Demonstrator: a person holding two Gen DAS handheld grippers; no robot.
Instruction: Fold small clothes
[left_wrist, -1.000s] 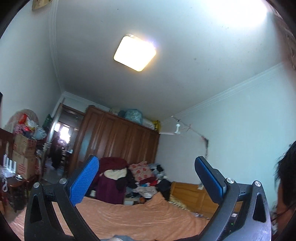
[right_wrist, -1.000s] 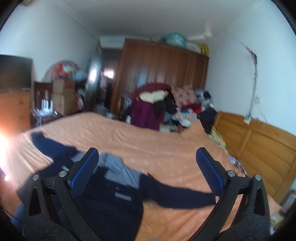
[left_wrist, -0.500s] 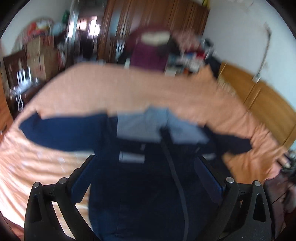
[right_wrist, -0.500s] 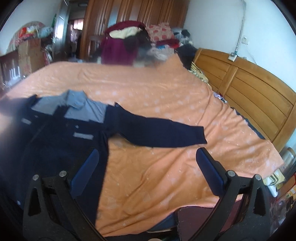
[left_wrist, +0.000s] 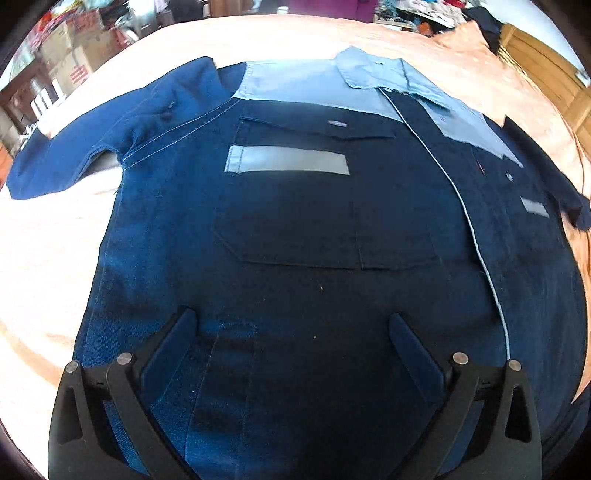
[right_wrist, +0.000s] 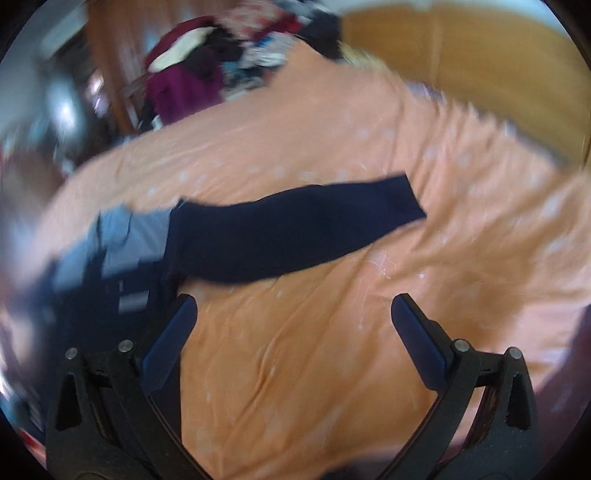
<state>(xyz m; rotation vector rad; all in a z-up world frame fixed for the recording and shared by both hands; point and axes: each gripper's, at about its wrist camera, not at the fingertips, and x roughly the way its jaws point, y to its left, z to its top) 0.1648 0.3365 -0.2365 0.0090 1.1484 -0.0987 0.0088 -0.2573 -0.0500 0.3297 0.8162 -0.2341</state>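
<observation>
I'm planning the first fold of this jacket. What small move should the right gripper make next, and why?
Probably ease the right gripper forward to the cuff of the outstretched sleeve. Its fingers are open over bare orange bedspread, short of the sleeve, and the jacket lies flat, front up, with nothing folded. The left gripper hangs open over the lower front.

Left wrist view looks down close over the jacket (left_wrist: 295, 229); the blurred right view apparently shares its sleeve (right_wrist: 295, 236).
</observation>
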